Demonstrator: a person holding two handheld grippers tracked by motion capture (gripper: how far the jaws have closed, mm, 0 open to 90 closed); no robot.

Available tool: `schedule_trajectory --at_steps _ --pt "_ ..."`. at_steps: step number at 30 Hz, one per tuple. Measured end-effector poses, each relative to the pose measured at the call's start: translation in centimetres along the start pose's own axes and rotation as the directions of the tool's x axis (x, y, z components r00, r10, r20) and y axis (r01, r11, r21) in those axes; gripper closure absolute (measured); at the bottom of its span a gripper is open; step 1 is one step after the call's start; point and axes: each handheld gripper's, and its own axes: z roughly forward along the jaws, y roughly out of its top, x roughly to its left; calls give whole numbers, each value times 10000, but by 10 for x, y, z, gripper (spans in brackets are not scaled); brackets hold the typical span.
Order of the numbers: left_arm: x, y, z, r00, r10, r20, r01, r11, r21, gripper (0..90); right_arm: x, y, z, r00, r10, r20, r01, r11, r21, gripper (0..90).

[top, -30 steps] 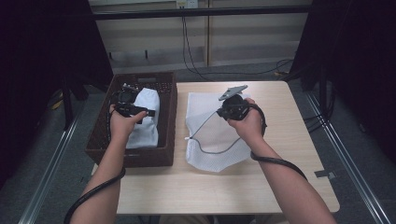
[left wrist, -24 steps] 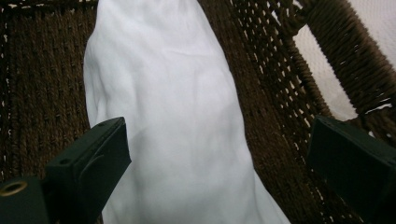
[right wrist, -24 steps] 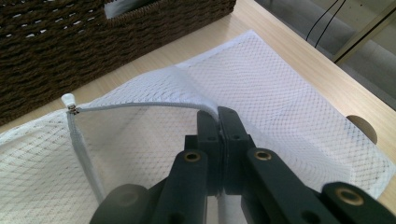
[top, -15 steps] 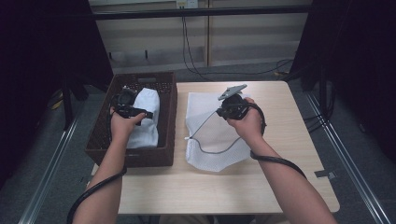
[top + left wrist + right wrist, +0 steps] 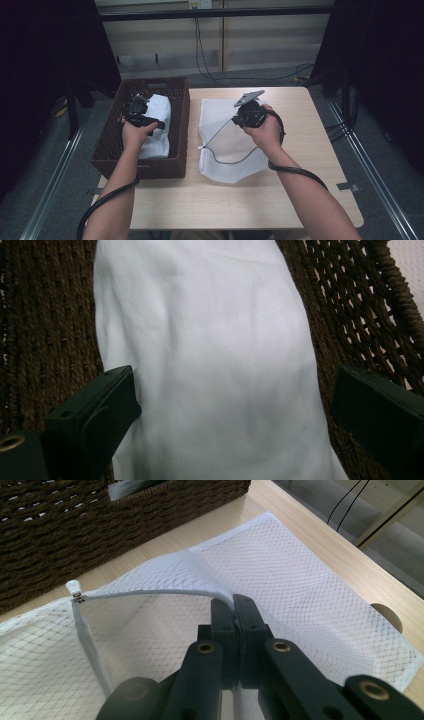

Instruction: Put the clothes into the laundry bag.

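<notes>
A white cloth (image 5: 159, 137) lies in the brown wicker basket (image 5: 107, 150) at the table's left. My left gripper (image 5: 137, 108) hovers just above it, open. In the left gripper view its jaws straddle the cloth (image 5: 210, 350) without touching it, and my left gripper (image 5: 235, 380) holds nothing. A white mesh laundry bag (image 5: 227, 160) lies flat on the table's middle. My right gripper (image 5: 239, 119) is shut on its zip edge. In the right gripper view my right gripper (image 5: 233, 605) lifts that edge, so the mesh bag (image 5: 310, 585) gapes. The zip pull (image 5: 74, 587) hangs at the left.
The basket (image 5: 100, 525) stands close beside the bag's left side. The wooden table (image 5: 300, 200) has bare room to the right and front. A cable hole (image 5: 386, 615) is cut in the table near the bag. Cables trail from both grippers.
My left gripper has sunk a little toward the cloth in the basket. My right gripper has stayed put, still pinching the bag's edge.
</notes>
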Motion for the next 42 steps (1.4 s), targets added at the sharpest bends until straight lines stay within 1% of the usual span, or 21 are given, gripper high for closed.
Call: schedule_trajectory --at_steps 1,2,3,4,10,11,12,14,19,20,22,25,26,27,29,30,32,33,35,41,42 --pt "0 0 1 10000 -19 -40 19 10000 -31 47 0 0 0 10000 29 -34 -28 10000 21 891" --pt "1 0 2 9999 112 -92 -111 9999 90 44 1 1 0 10000 36 -43 -36 10000 5 891" --pt "1 0 2 9999 112 -92 -111 9999 90 44 1 1 0 10000 36 -43 -36 10000 5 891" --pt "-1 -1 4 9995 260 -204 -258 9996 122 42 2 1 1 10000 50 -28 -51 10000 -19 891" --pt "0 -2 8 9993 260 -252 -255 9995 201 22 3 2 2 10000 3 -56 -3 10000 12 891" --pt "0 -3 9 9991 253 -347 -246 9995 198 22 3 3 2 10000 59 -54 -59 10000 49 891" --pt "0 -3 11 9992 180 -362 -174 9997 143 16 4 3 3 10000 -20 -32 20 10000 -22 891" --pt "0 -3 11 9988 286 -393 -277 9994 227 14 4 3 3 9999 -107 -79 107 9999 21 891" --pt "3 -6 13 9992 45 -406 -37 9998 183 11 5 3 3 10000 -66 -67 66 10000 43 891" --pt "5 -6 13 9989 171 -435 -161 9996 215 10 5 4 3 10000 -12 -53 12 10000 57 890" --pt "5 -6 14 9989 168 -432 -159 9996 214 7 5 3 4 9999 -73 -71 74 10000 50 891" --pt "7 -8 16 9992 88 -401 -81 9998 183 4 5 3 5 9999 -73 -149 73 10000 28 891" --pt "7 -8 17 9991 -65 -427 69 9999 94 2 5 3 5 9999 -58 -161 59 10000 43 891" --pt "7 -8 17 9991 -65 -427 69 9999 94 2 6 3 5 9999 -43 -156 44 10000 60 891" --pt "8 -9 18 9991 30 -433 -26 9999 97 2 6 3 5 9999 -59 -147 60 10000 69 891" --pt "8 -10 19 9987 193 -475 -180 9995 260 2 5 3 5 9999 -55 -152 56 10000 66 891" --pt "9 -10 19 9986 266 -459 -254 9993 260 2 5 3 5 9999 -62 -155 63 10000 55 891" --pt "9 -11 21 9979 244 -592 -231 9995 222 1 5 3 5 10000 -63 -72 63 10000 26 891" --pt "9 -11 22 9976 248 -652 -229 9993 288 1 4 3 4 9999 -109 -114 109 9999 75 891" --pt "9 -13 24 9975 280 -656 -263 9993 266 1 3 3 3 9999 -148 -33 148 9998 99 891" --pt "10 -14 24 9979 262 -589 -247 9994 261 1 3 3 3 9999 -155 -24 155 9998 99 891"
